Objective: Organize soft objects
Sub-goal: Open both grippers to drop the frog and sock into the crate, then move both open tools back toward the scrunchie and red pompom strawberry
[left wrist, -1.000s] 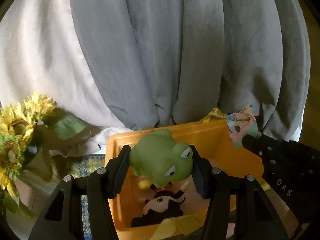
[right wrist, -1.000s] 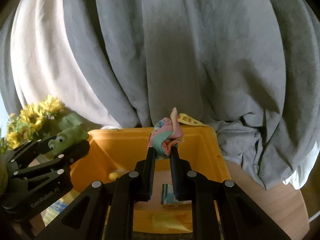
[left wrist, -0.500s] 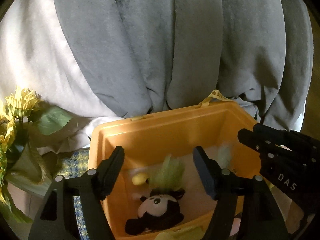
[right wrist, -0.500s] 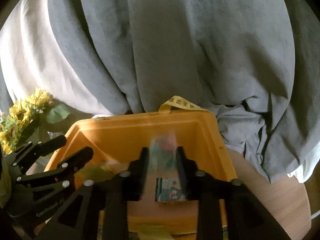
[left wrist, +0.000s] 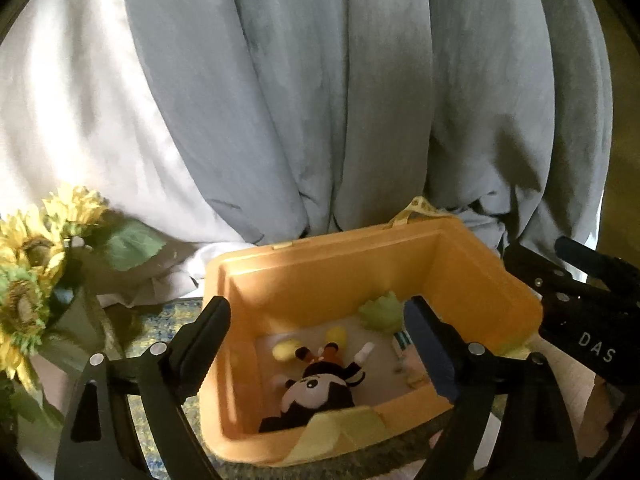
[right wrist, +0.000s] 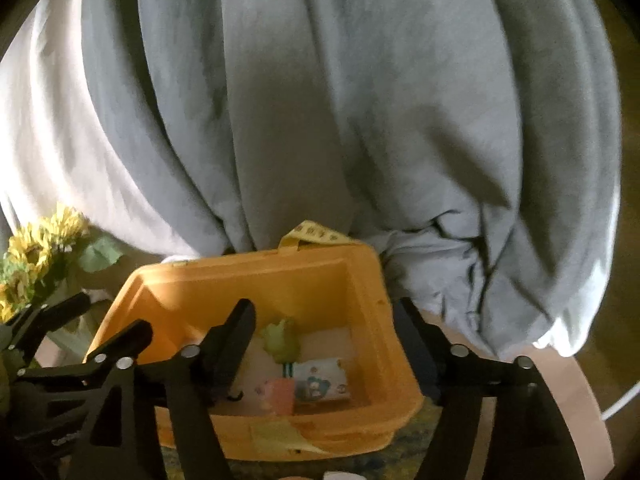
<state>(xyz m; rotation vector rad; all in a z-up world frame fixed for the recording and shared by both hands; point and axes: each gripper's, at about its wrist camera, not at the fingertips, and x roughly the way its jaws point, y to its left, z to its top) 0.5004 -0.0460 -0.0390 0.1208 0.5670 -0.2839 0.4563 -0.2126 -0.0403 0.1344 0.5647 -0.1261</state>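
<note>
An orange plastic bin [left wrist: 312, 276] [right wrist: 256, 280] stands on a patterned mat before a grey curtain. Inside lie the green frog toy [left wrist: 382, 312] [right wrist: 282, 338], a black-and-white mouse plush [left wrist: 316, 388], a yellow piece [left wrist: 286, 350], and a pastel cloth [right wrist: 280, 394] beside a printed pack [right wrist: 324, 380]. My left gripper [left wrist: 320, 344] is open and empty over the bin's near left. My right gripper [right wrist: 324, 344] is open and empty over the bin's near right; it also shows in the left wrist view [left wrist: 580, 300].
A bunch of artificial sunflowers [left wrist: 28, 276] [right wrist: 36, 252] stands left of the bin. Grey and white curtains [left wrist: 320, 100] hang close behind it. A wooden table surface [right wrist: 576, 396] shows to the right. A yellow label hangs on the bin's front rim [left wrist: 340, 428].
Both grippers opened. The frog dropped from my left gripper and the pastel cloth from my right gripper; both now lie in the bin. Both cameras have tilted down slightly.
</note>
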